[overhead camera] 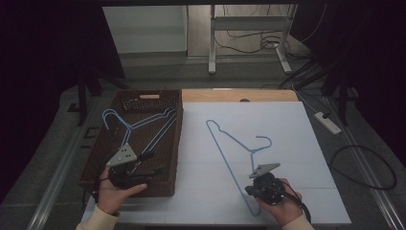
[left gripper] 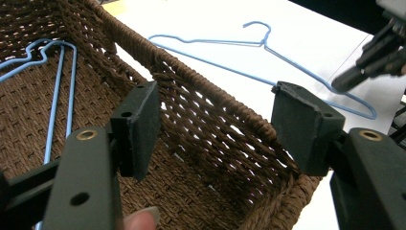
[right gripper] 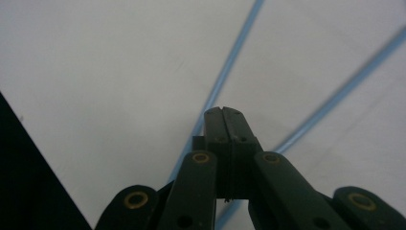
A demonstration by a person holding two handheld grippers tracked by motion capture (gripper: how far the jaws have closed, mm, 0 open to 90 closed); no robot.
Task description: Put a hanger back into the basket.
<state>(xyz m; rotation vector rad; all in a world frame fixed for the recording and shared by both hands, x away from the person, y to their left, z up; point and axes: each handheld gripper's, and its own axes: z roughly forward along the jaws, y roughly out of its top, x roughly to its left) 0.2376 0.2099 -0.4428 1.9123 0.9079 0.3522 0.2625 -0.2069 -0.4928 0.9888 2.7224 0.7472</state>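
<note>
A white table [overhead camera: 287,129] fills the middle and right of the high view, with a strip of bare wood along its far edge at upper centre. At centre left a brown wicker basket [overhead camera: 170,158] sits on the table's left part, its long right wall running down the frame. Inside it lies 1 blue wire hanger [overhead camera: 143,123], hook toward the upper left; the left gripper view shows part of it [left gripper: 57,86] on the woven floor at the left of the frame.

A 2nd blue hanger [overhead camera: 230,148] lies flat on the white surface at centre, hook toward the right, its long bar running from upper centre down to the lower centre of the frame. In the left gripper view it [left gripper: 268,48] shows beyond the basket wall [left gripper: 210,110], which stands between that gripper and the hanger.

The left gripper [overhead camera: 131,171], held in the left hand [overhead camera: 115,194] at lower left, hangs over the basket's near end; its jaws stand wide apart with nothing between them [left gripper: 215,129].

The right gripper [overhead camera: 258,184], in the right hand [overhead camera: 285,208] at lower centre-right, sits at the near end of the table hanger. Its jaws are pressed together [right gripper: 225,120]; a blue wire [right gripper: 225,72] runs under them, and whether they grip it I cannot tell.

On the floor at the right lie a white power strip [overhead camera: 328,122] and black cables [overhead camera: 364,167].
</note>
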